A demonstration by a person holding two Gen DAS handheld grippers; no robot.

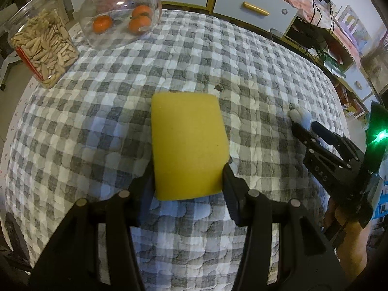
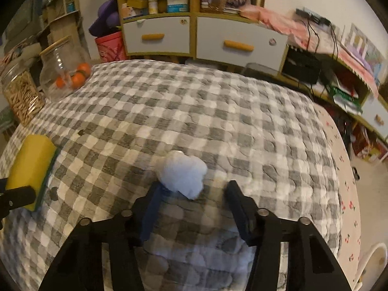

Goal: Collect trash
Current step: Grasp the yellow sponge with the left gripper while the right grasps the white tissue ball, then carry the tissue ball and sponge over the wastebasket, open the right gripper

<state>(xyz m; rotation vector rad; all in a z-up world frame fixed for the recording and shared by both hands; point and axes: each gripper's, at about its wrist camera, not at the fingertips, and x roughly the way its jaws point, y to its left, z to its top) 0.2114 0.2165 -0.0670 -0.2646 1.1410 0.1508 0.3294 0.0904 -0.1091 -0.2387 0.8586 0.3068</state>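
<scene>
Nearby, two hand-held grippers work over a checked quilted tablecloth, one holding a sponge and one reaching a tissue wad.

Nearest, the left gripper (image 1: 189, 181) is clamped on a yellow sponge (image 1: 188, 143), a soft rectangular block with a green scouring layer, probably kept ready for wiping. To its right, the right gripper (image 2: 192, 189) has its jaws apart around a crumpled white tissue wad (image 2: 181, 173); the left pad touches it, the right pad stands clear, so it is not yet gripped. The wad, light and lumpy, lies on the grey-and-white puffy tablecloth (image 2: 218, 111). Farther off, a small dark crumb (image 1: 219, 87) sits on the cloth. At the far left stand a clear jar of pale seeds (image 1: 43, 46) and a rounded glass jar of oranges (image 1: 121, 17).
</scene>
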